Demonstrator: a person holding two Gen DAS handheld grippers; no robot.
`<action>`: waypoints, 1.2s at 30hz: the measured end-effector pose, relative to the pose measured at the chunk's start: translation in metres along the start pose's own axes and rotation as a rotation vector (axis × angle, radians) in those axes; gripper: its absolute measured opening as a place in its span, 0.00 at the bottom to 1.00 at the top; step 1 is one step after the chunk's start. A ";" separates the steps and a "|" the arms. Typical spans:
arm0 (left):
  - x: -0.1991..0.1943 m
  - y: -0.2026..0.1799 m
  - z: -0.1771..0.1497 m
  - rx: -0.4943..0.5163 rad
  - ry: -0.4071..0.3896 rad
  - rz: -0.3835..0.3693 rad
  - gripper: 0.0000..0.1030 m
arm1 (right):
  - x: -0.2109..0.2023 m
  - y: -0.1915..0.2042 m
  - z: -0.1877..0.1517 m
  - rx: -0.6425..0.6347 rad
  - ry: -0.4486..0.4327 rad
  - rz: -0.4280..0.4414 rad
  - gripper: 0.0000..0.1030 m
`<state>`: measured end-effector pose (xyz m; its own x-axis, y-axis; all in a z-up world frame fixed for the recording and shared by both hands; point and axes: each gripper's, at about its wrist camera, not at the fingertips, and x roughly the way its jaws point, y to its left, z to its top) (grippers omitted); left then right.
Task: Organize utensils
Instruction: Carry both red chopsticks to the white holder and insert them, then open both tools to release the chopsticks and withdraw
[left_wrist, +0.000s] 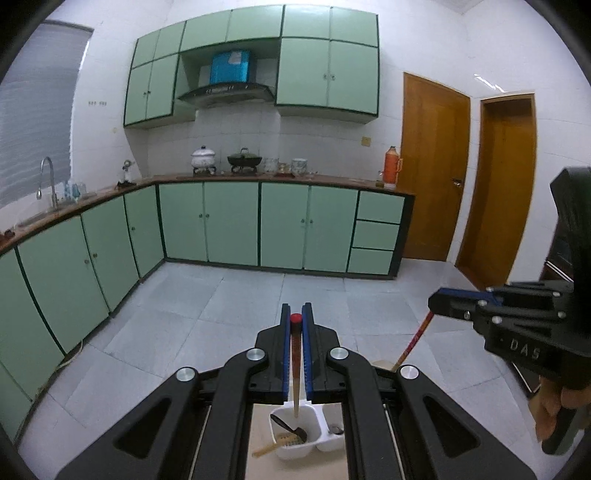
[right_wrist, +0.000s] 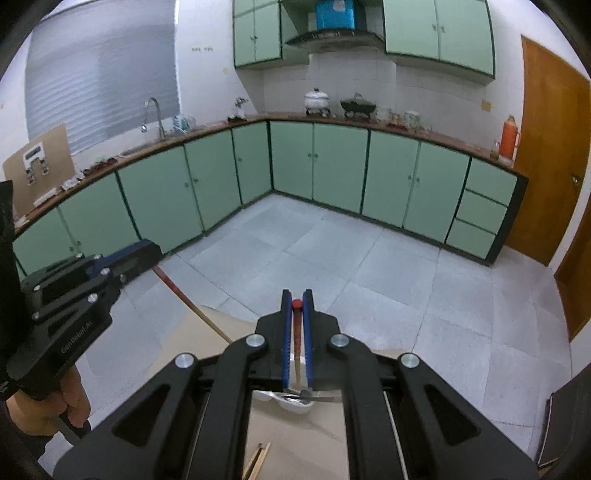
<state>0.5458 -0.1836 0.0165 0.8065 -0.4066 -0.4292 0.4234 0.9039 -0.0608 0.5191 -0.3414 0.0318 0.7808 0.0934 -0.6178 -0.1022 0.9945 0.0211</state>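
Note:
My left gripper (left_wrist: 296, 308) is shut on a wooden chopstick (left_wrist: 295, 354) with a red end. The stick hangs down to just above a white two-part utensil holder (left_wrist: 291, 453), which has a dark spoon (left_wrist: 291, 427) in its left compartment. In the right wrist view my right gripper (right_wrist: 296, 295) is shut on a second red-ended chopstick (right_wrist: 296, 332), above the same holder (right_wrist: 295, 406). Each gripper also shows in the other's view: the right gripper (left_wrist: 435, 302) with its chopstick (left_wrist: 413, 339), and the left gripper (right_wrist: 151, 252) with its chopstick (right_wrist: 184, 299).
The holder stands on a beige table (right_wrist: 295, 443), where loose wooden chopsticks (right_wrist: 258, 461) lie near the front. A person's hand (left_wrist: 554, 413) grips the right tool. Beyond are a grey tiled floor (left_wrist: 240, 302), green cabinets (left_wrist: 229, 221) and brown doors (left_wrist: 432, 166).

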 end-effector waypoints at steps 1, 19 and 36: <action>0.011 0.002 -0.007 -0.005 0.008 0.003 0.05 | 0.012 -0.003 -0.004 0.005 0.010 -0.005 0.05; 0.026 0.017 -0.050 0.011 0.088 -0.005 0.30 | 0.023 -0.032 -0.051 0.092 -0.002 0.011 0.21; -0.162 0.018 -0.267 -0.017 0.015 0.063 0.71 | -0.062 0.063 -0.414 0.034 0.056 -0.019 0.38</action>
<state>0.3133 -0.0659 -0.1556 0.8247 -0.3473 -0.4464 0.3653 0.9296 -0.0483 0.2087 -0.3034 -0.2540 0.7469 0.0728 -0.6610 -0.0657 0.9972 0.0355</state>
